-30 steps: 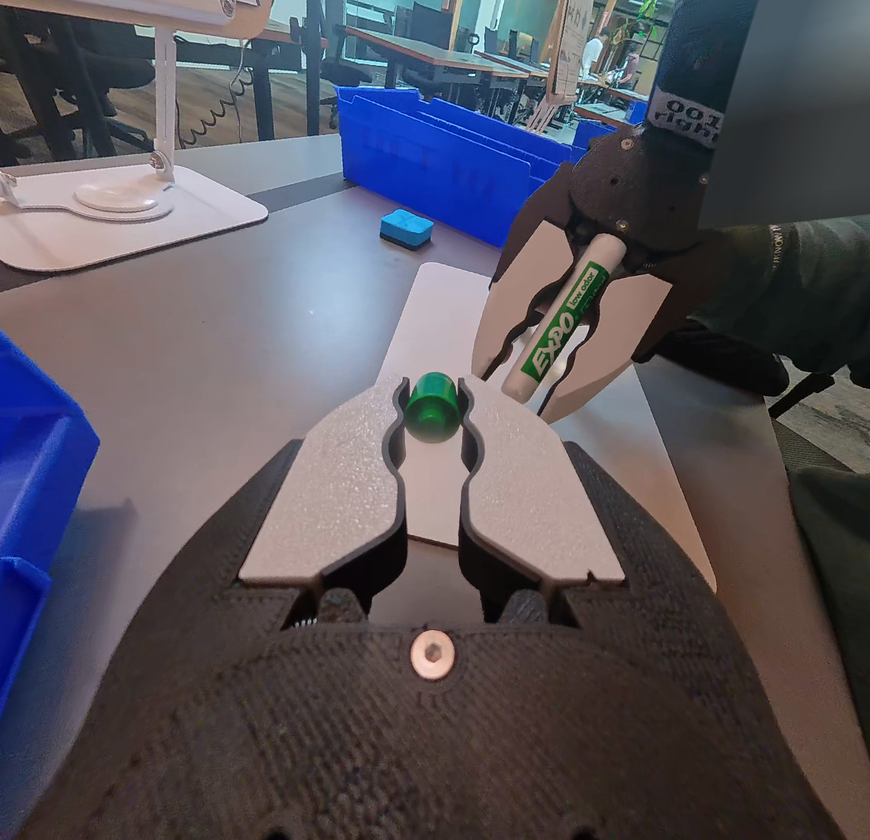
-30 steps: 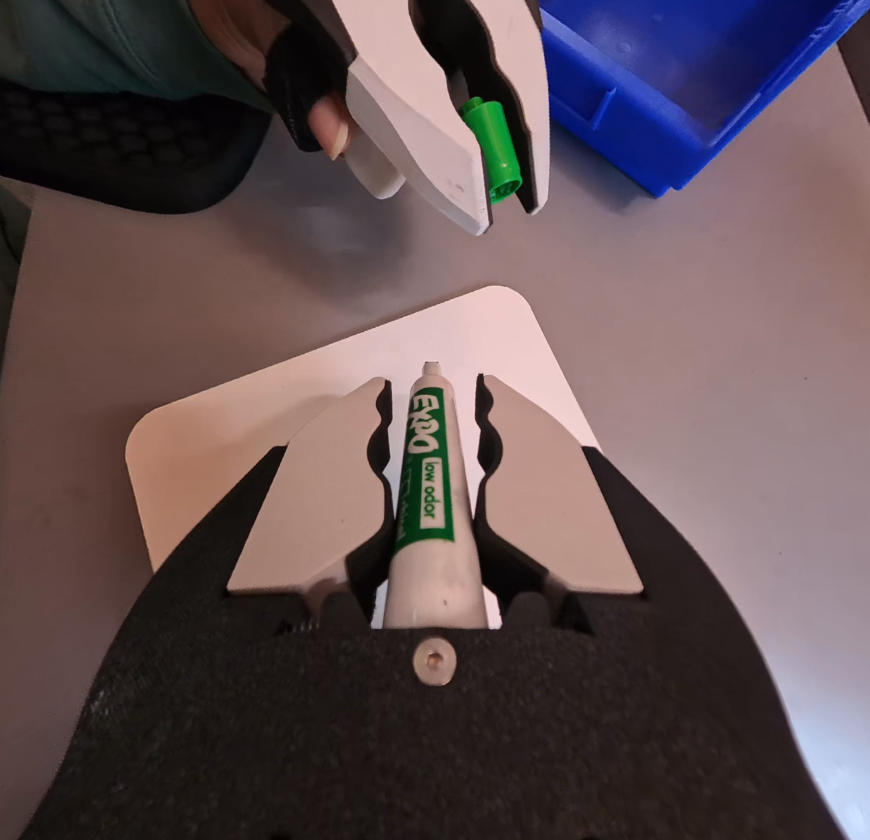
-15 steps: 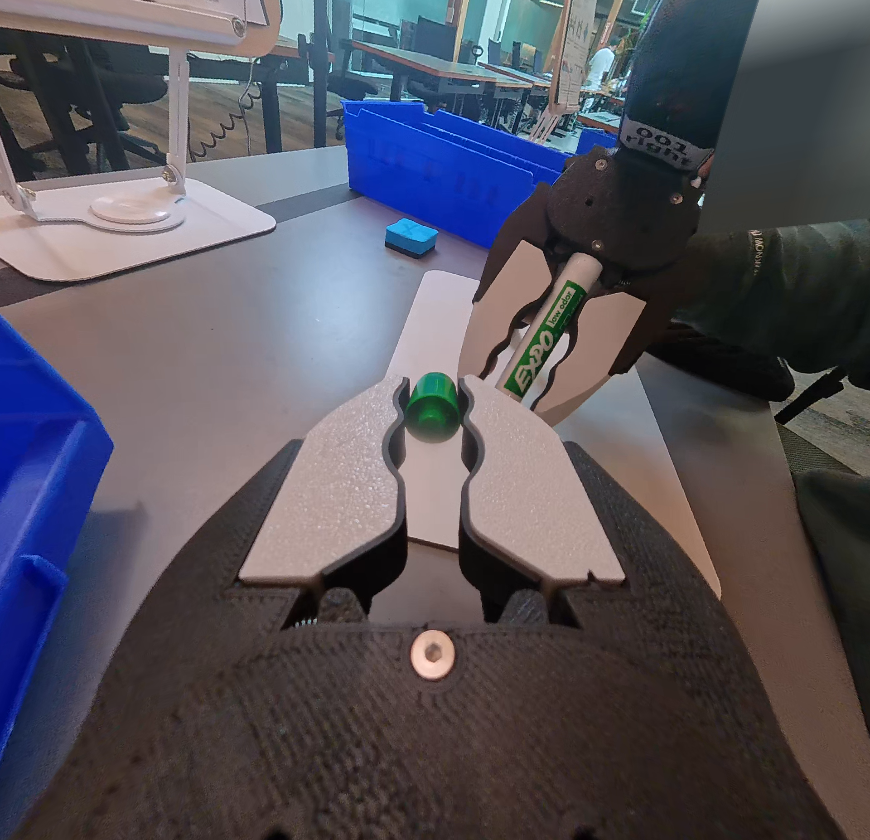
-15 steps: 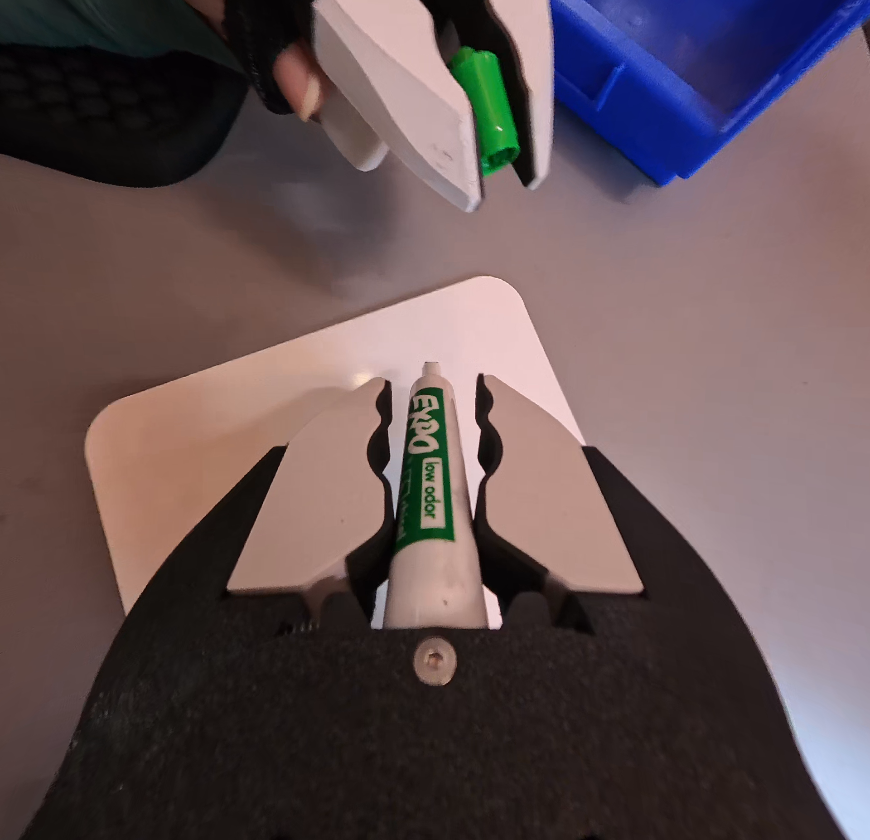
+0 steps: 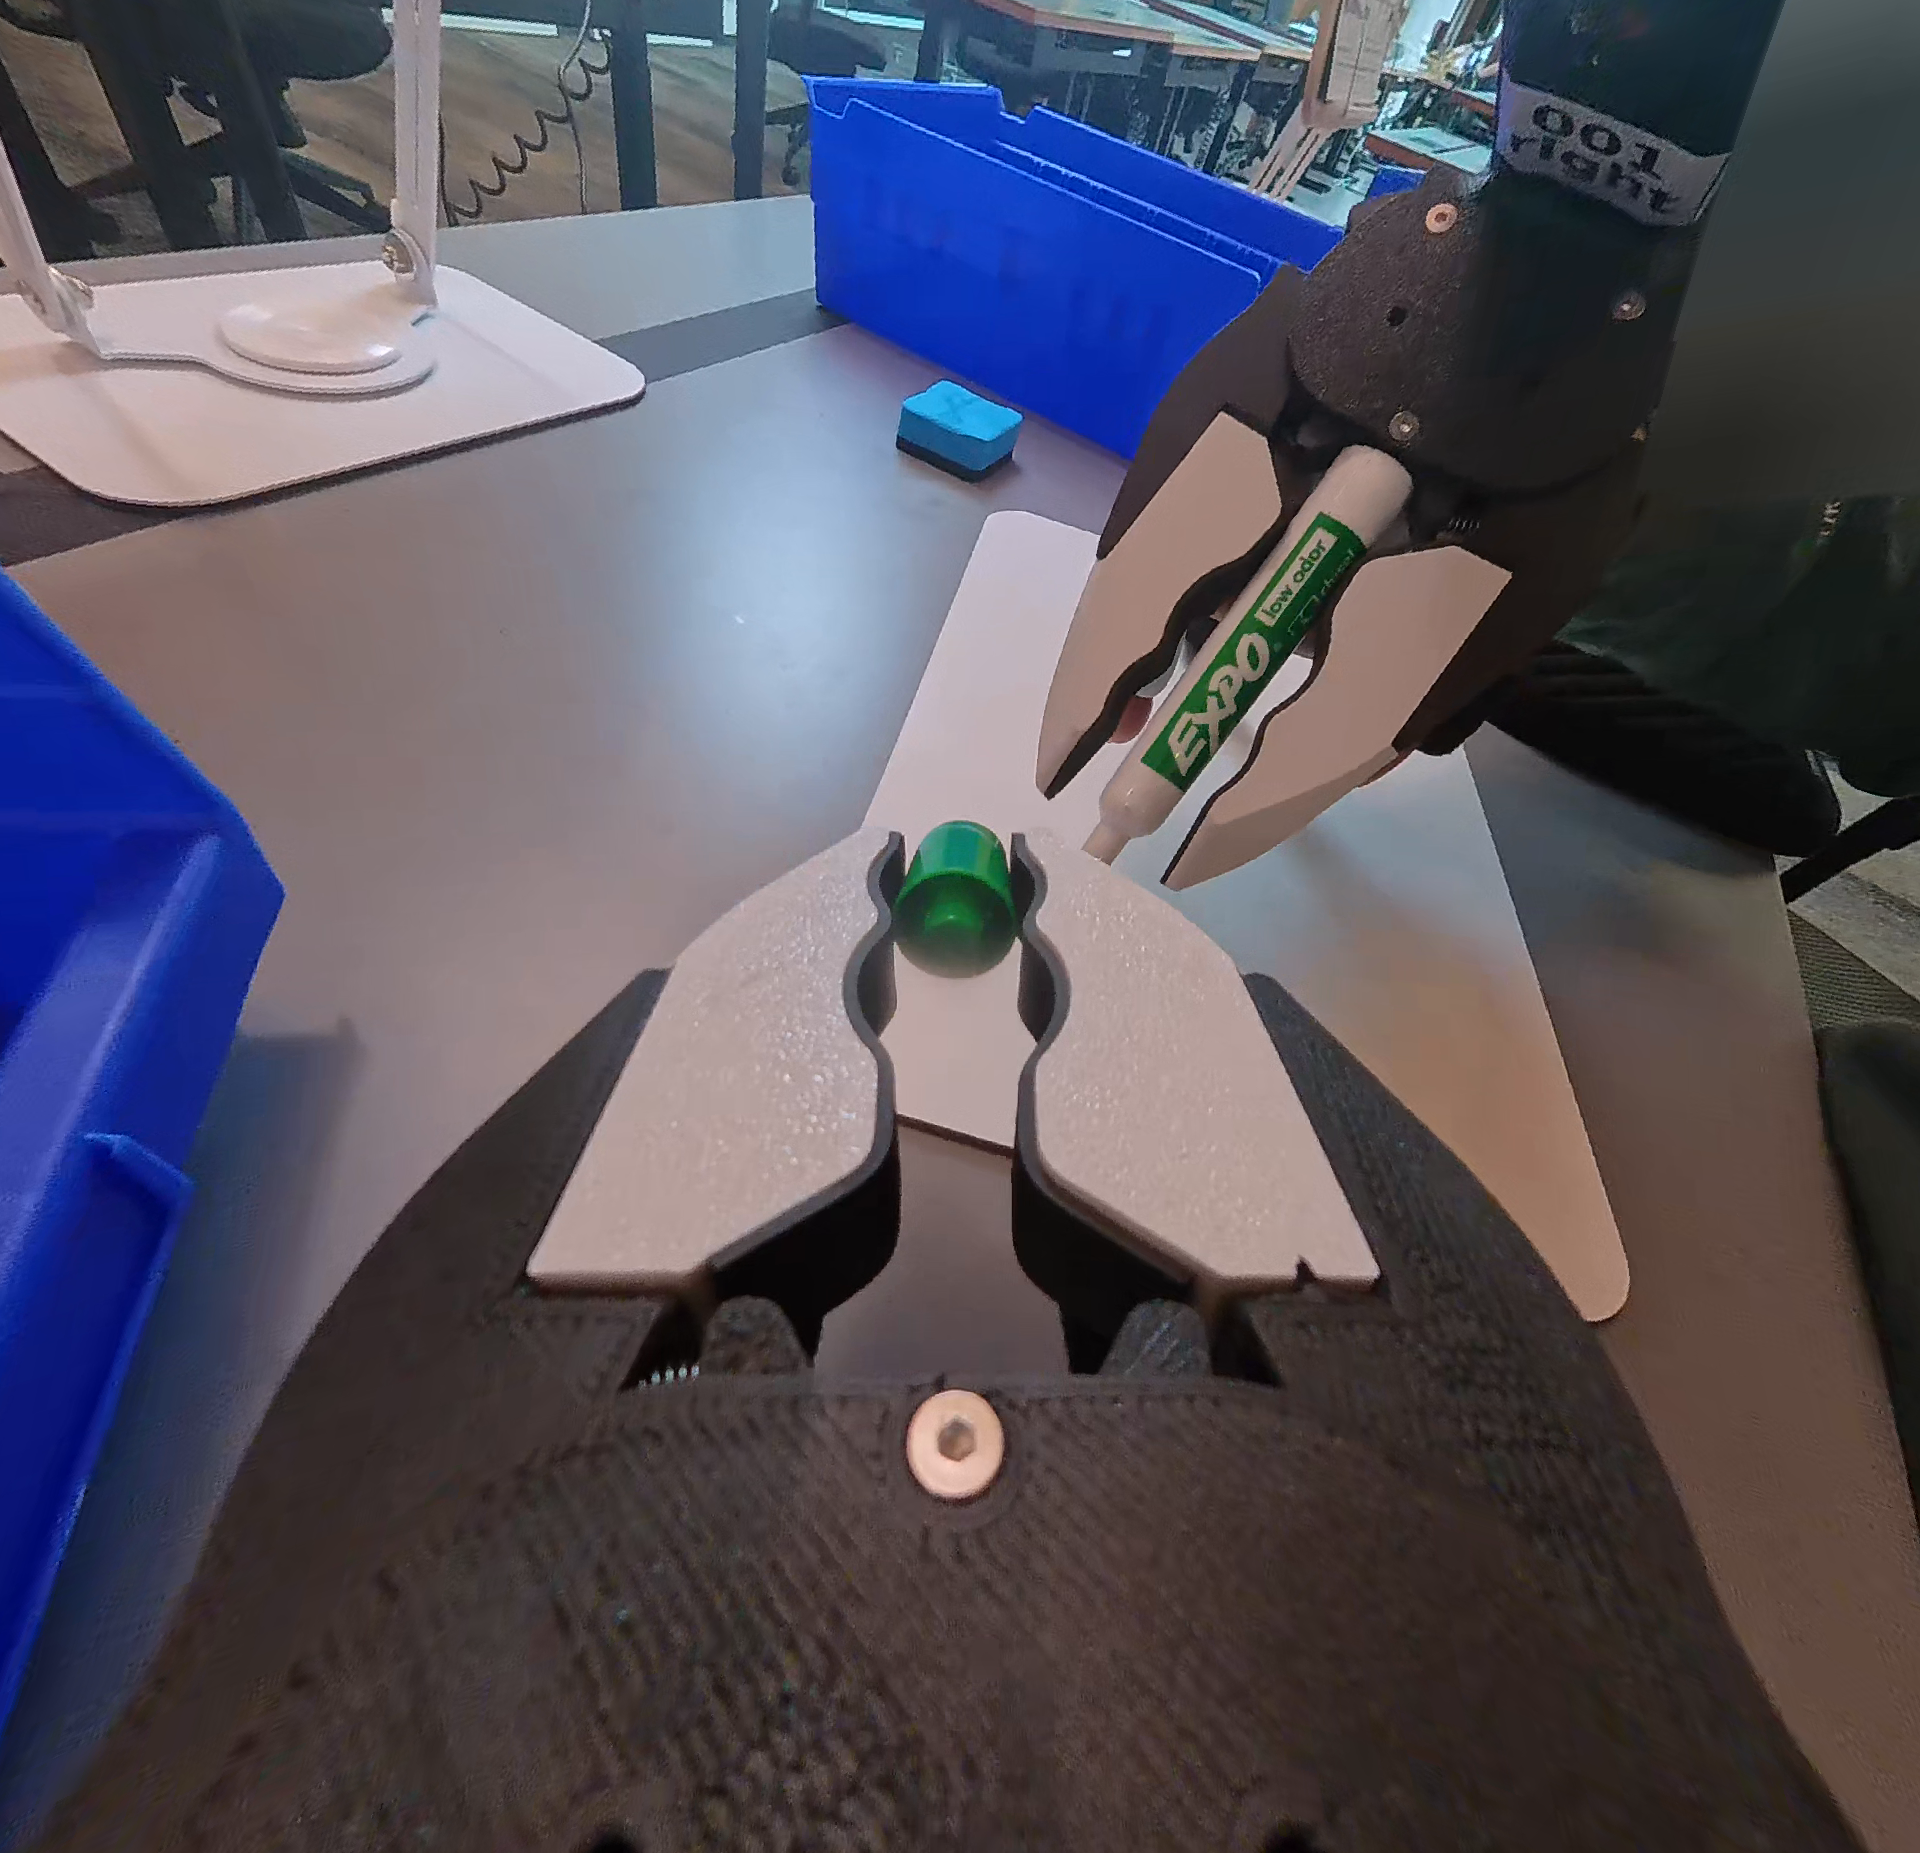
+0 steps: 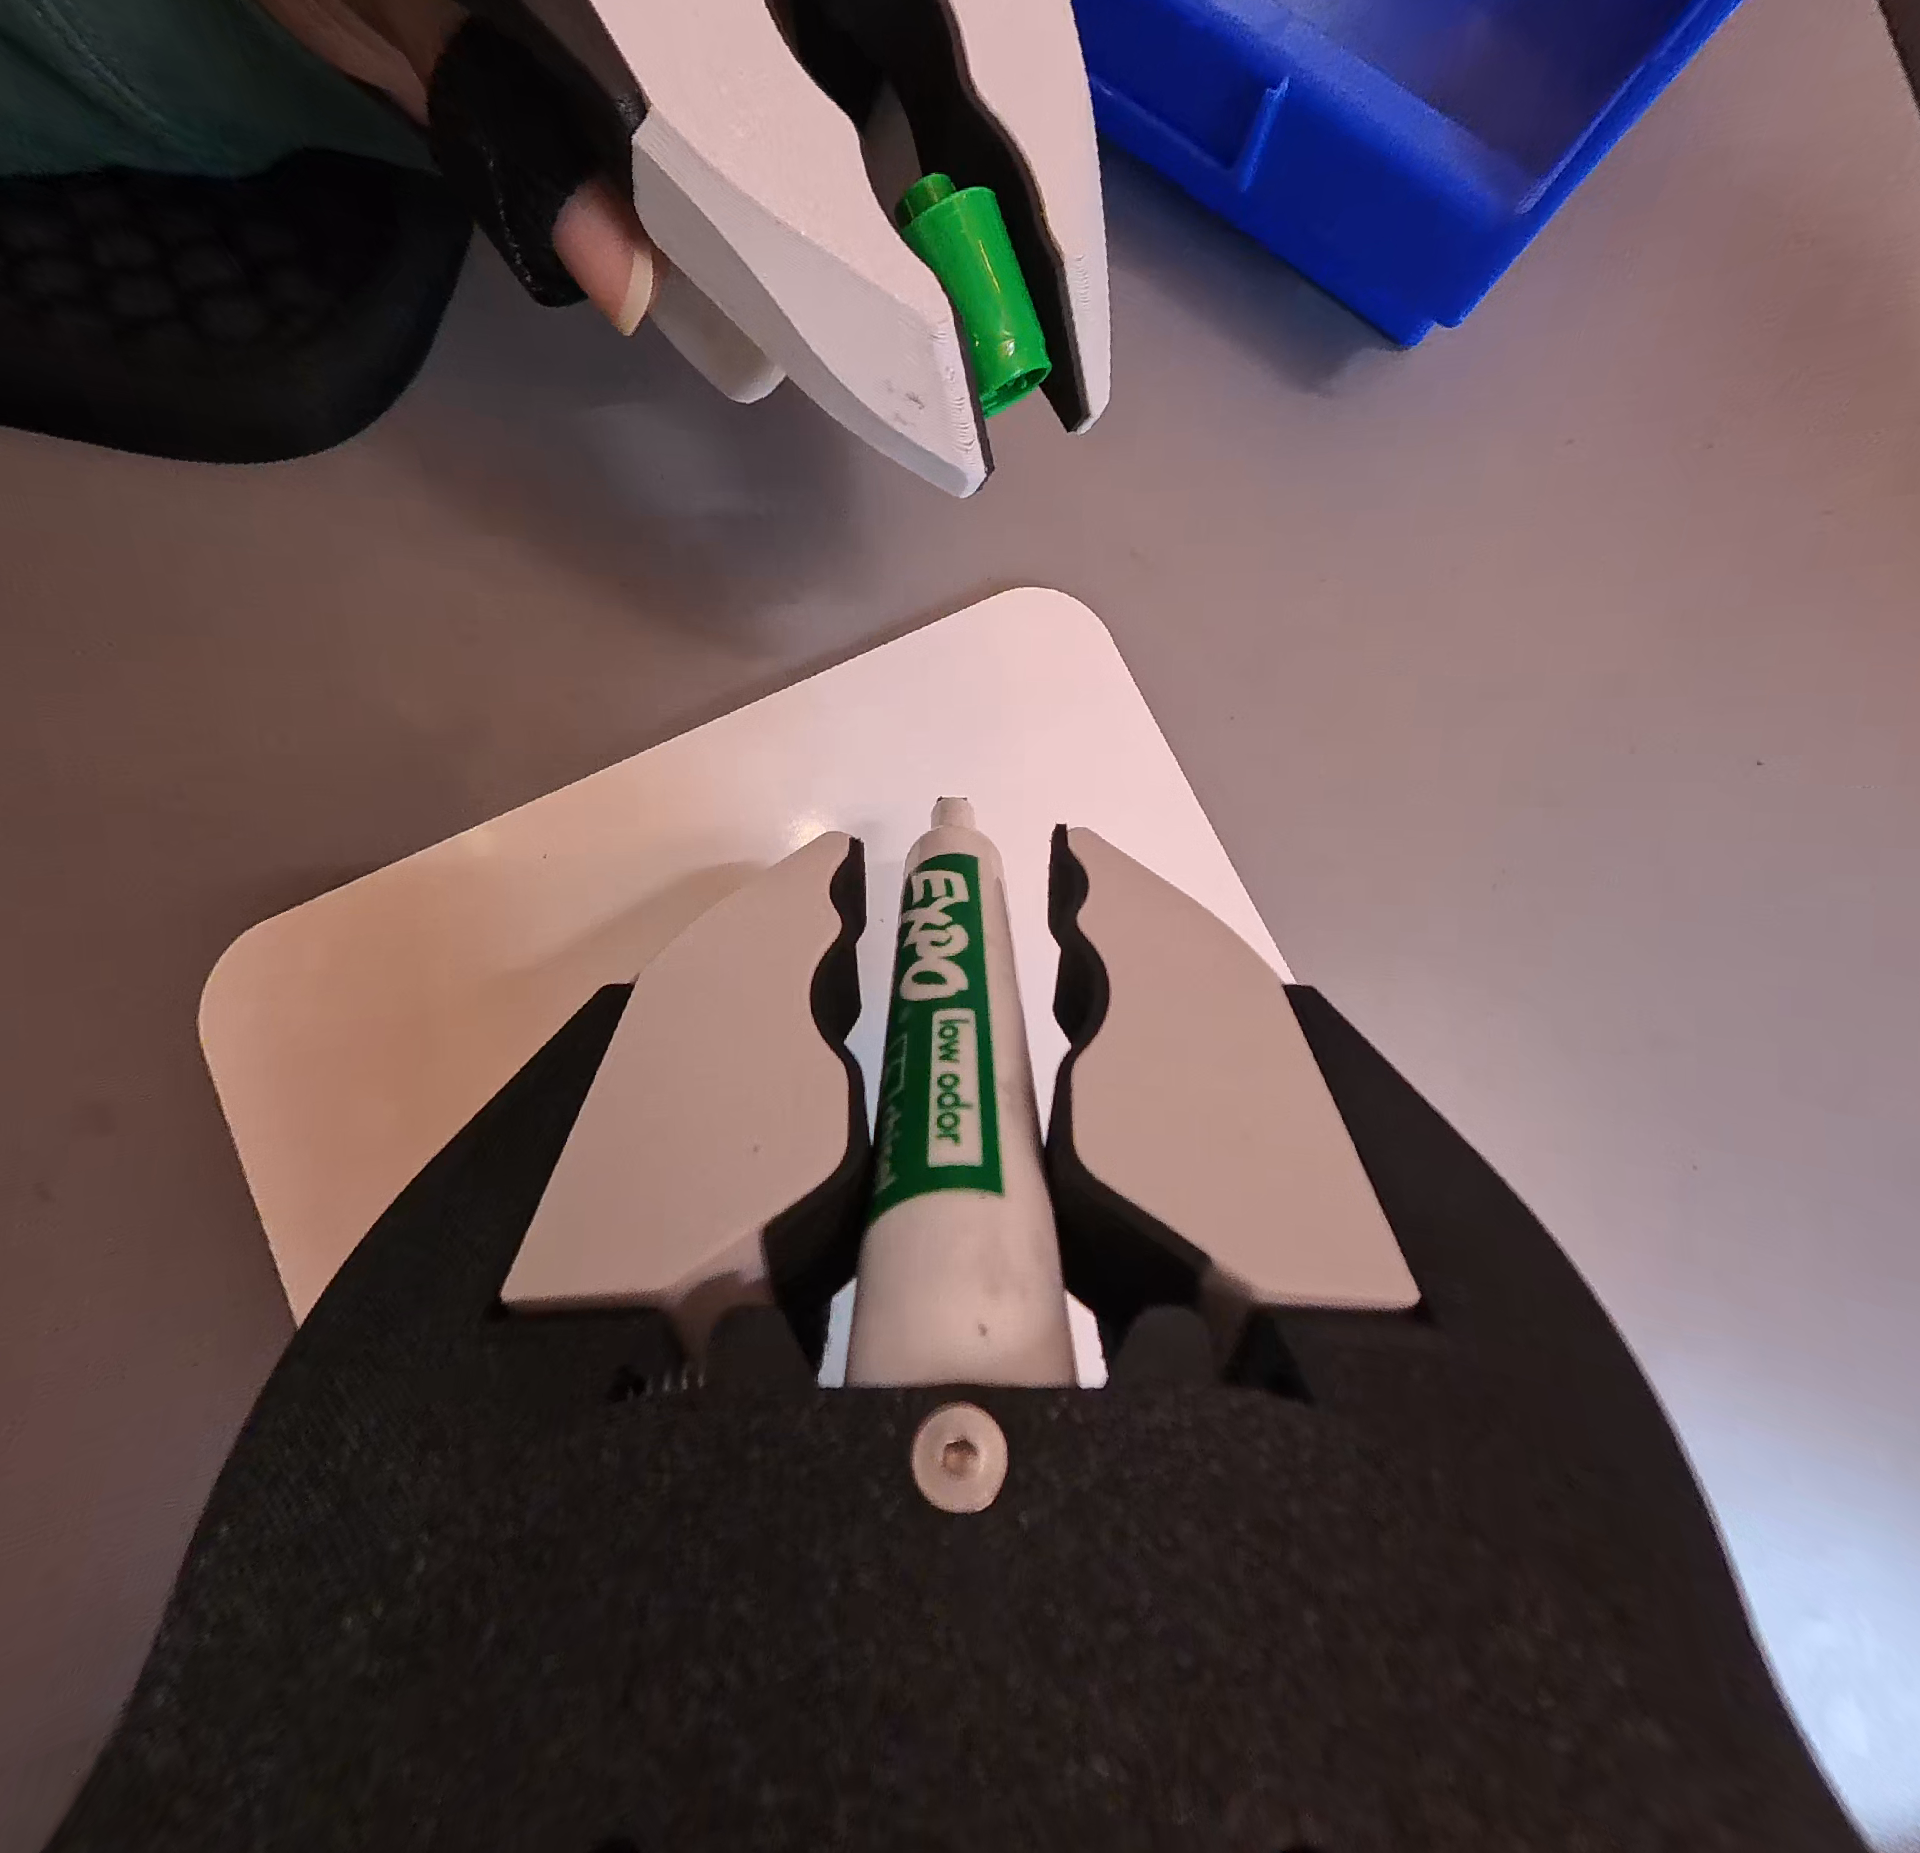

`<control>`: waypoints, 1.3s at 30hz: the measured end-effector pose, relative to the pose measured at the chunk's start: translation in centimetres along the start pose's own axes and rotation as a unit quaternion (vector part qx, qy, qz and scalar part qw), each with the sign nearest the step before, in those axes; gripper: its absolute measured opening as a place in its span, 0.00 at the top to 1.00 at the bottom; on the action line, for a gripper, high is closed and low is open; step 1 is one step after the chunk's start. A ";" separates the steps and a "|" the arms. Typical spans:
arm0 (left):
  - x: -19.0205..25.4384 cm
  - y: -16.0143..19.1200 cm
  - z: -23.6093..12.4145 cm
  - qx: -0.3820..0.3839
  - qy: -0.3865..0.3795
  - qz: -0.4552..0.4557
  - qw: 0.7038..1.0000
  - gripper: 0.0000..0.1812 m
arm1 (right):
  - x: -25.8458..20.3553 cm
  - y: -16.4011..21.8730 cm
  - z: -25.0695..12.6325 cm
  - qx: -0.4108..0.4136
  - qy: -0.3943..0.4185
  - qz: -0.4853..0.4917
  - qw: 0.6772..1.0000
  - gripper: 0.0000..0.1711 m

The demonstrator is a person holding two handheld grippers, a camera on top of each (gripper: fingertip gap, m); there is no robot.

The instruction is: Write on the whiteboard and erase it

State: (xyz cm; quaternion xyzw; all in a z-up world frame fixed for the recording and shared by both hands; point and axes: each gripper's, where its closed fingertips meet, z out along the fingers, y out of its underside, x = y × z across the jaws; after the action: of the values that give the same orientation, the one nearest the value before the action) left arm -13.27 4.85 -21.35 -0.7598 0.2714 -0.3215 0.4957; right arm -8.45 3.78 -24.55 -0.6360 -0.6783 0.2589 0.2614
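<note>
Marker (image 6: 951, 1097) clamped — tip over whiteboard (image 6: 582, 930).

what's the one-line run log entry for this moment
left gripper: shut on green cap | right gripper: shut on marker, uncapped | tip over whiteboard | eraser: untouched

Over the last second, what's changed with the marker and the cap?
The right claw has brought the marker down, its tip closer to the whiteboard; touching or not, I can't tell. Unchanged: the left claw still grips the green cap, and the board still looks blank.
</note>
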 end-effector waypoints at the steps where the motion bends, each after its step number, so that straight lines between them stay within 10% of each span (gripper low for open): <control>1: 0.0 0.0 0.0 0.000 -0.001 0.000 1.000 0.89 | 0.0 0.0 0.1 0.000 -0.001 0.000 1.000 0.80; 39: -0.9 0.5 0.0 -0.026 -0.048 0.047 0.997 0.90 | -0.1 0.1 3.8 -0.093 0.006 -0.107 0.990 0.80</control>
State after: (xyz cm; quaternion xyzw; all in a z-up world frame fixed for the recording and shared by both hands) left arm -13.91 5.30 -21.97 -0.7733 0.2911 -0.2536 0.5029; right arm -10.97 3.67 -27.42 -0.5828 -0.7620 0.1615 0.2316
